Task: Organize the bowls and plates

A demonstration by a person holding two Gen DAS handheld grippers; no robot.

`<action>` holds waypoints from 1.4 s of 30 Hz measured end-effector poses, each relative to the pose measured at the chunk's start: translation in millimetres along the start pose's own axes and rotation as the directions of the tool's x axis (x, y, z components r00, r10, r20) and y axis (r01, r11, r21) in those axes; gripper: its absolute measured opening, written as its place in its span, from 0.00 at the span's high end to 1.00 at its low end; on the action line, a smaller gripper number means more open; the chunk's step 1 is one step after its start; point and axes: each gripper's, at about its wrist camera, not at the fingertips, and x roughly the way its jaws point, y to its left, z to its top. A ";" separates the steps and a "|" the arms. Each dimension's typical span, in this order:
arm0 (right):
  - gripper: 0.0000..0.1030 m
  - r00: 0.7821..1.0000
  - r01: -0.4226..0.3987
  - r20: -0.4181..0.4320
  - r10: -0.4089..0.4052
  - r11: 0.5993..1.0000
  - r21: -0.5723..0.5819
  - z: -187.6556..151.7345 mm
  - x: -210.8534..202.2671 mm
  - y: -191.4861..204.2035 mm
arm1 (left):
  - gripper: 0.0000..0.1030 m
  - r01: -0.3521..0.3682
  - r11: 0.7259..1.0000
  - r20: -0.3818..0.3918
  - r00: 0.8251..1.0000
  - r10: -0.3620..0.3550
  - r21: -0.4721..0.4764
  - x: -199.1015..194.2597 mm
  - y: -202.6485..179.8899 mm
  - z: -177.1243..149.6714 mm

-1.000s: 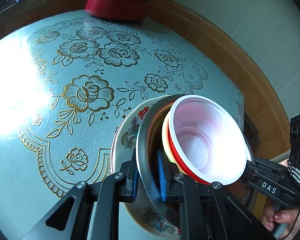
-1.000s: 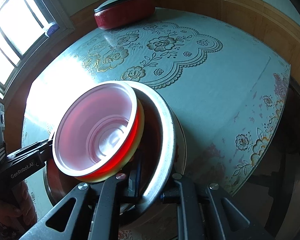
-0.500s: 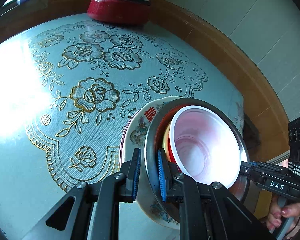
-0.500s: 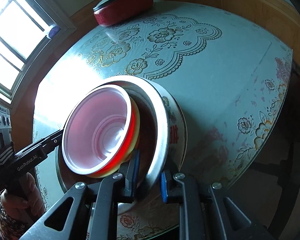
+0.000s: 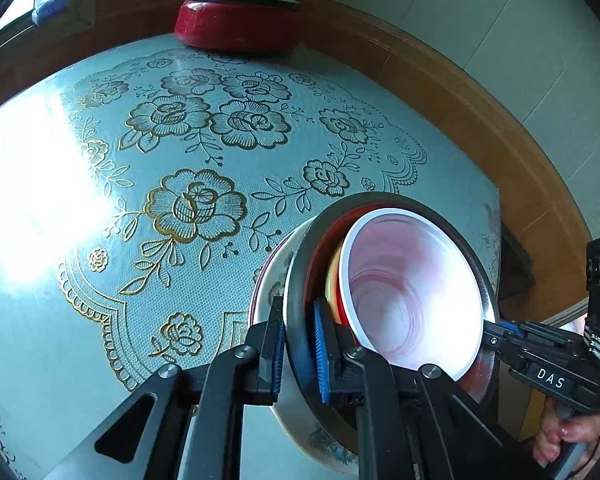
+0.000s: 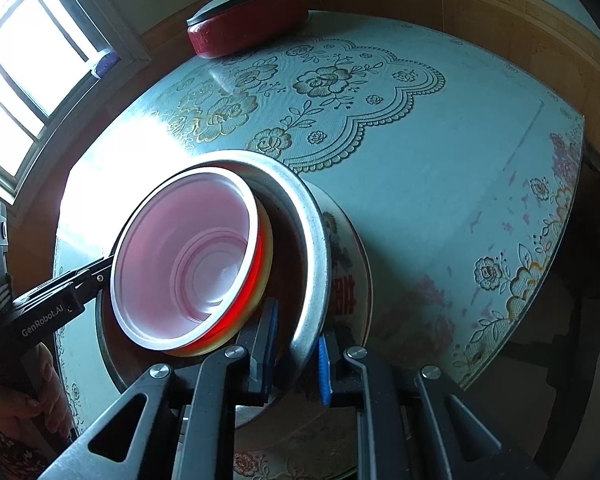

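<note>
Left wrist view: the metal bowl (image 5: 300, 280) now sits lower, over the floral plate (image 5: 266, 292). Both grippers, left (image 5: 299, 350) and right (image 6: 298, 354), stay clamped on its rim, fingers nearly closed; stacking looks almost done.

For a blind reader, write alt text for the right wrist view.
The right gripper pinches the rim of a metal basin holding nested bowls, over a floral plate. Opposite, the left gripper grips too; a red pot sits behind.

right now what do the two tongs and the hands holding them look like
Both tongs, left and right, are black with blue ribbed pads and silver pivot bolts. White lettering: "GenRobot.AI" on the left, "DAS" on the right. A patterned dark sleeve covers the left wrist.
</note>
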 end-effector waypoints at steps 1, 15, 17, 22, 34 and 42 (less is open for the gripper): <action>0.83 1.000 -0.007 -0.006 0.007 1.000 0.006 -0.7 -0.8 -0.8 | 0.87 0.007 1.000 -0.001 1.000 -0.007 -0.007 -0.9 0.6 -1.7; 0.82 0.998 -0.061 0.000 0.061 0.997 0.049 -14.9 -17.3 -4.7 | 0.85 0.035 0.999 0.028 0.999 -0.035 0.002 -19.8 -2.2 -20.4; 0.82 0.999 -0.031 0.013 0.030 0.999 0.035 -13.4 -17.2 -2.7 | 0.84 0.019 1.000 0.039 0.999 -0.020 0.024 -18.5 -7.0 -21.3; 0.82 1.000 0.006 0.024 -0.006 1.000 0.022 -11.7 -15.6 -0.1 | 0.84 0.017 1.000 0.035 0.999 -0.018 0.018 -17.2 -8.0 -19.9; 0.56 0.981 0.120 0.149 -0.126 0.991 0.055 -29.5 -53.5 12.9 | 0.35 -0.029 0.999 0.049 0.998 0.030 -0.013 -43.0 -5.7 -34.8; 0.30 0.970 0.135 0.199 -0.137 0.991 0.024 -54.0 -67.0 42.1 | 0.01 -0.094 0.996 0.115 0.989 0.092 0.013 -75.9 -8.2 -57.4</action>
